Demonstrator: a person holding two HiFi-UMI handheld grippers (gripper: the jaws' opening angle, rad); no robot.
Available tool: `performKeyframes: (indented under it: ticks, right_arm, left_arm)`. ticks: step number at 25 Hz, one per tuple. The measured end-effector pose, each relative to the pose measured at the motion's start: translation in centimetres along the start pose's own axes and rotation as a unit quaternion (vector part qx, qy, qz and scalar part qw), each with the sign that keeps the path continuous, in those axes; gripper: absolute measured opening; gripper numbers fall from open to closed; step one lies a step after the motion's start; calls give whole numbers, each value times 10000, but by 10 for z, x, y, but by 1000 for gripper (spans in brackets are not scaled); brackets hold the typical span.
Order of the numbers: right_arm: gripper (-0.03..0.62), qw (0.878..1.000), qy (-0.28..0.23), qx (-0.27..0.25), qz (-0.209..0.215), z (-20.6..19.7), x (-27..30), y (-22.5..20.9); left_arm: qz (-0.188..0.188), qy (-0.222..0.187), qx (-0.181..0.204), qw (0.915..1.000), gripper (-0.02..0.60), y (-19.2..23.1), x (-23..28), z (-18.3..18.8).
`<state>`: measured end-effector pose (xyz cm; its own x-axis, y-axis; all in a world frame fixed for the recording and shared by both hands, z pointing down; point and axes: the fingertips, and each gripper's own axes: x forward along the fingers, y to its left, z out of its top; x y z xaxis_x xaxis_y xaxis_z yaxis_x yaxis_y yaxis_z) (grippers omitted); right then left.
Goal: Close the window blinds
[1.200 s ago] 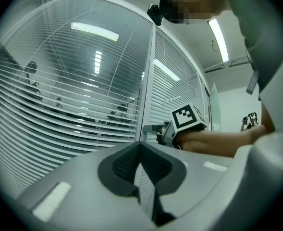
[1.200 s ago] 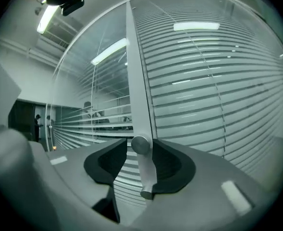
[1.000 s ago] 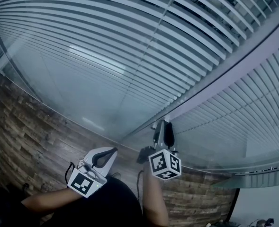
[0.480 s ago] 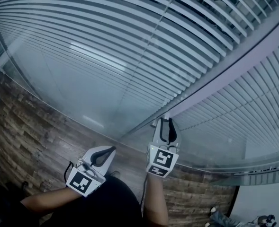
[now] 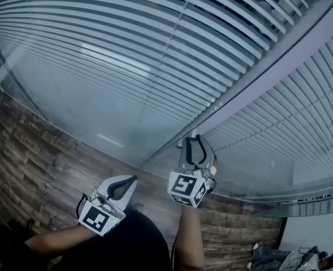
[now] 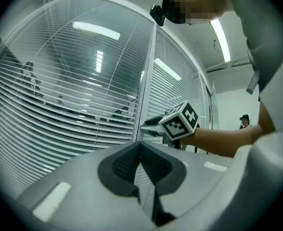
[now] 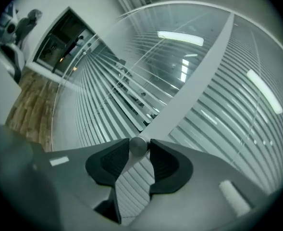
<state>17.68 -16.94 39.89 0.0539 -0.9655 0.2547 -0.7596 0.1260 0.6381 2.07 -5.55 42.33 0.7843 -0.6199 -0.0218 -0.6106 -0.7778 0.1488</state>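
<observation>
Right tool [image 5: 193, 143] gripped round knob [image 7: 138, 146] at mullion [image 5: 256, 89]; jaws had just eased open slightly, knob between pads. Blinds [image 5: 126, 49] sat behind glass, slats part open. Best, I judged: firmer squeeze, roll true about knob axis. Left tool [image 5: 131, 179] closed, empty.

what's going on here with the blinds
A person is working the blinds behind the glass with handheld grippers. The right gripper has its jaws on the small round knob on the window frame, having just eased open slightly. The left gripper hangs back, jaws shut and empty. The slats look partly open.
</observation>
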Motion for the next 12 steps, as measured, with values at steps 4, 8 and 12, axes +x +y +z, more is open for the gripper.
performKeyframes:
  ticks: [4, 8, 12]
  right_arm:
    - [193, 9555, -576, 2848, 510, 1, -6, -6]
    - [169, 8793, -795, 4692, 216, -11, -9, -17]
    - [147, 8578, -792, 5076, 171, -12, -6, -12]
  left_arm:
    - [21, 34, -31, 10000, -2, -3, -3, -2]
    - [64, 24, -54, 10000, -2, 0, -4, -2]
    - [121, 17, -77, 9999, -2, 3, -7, -2]
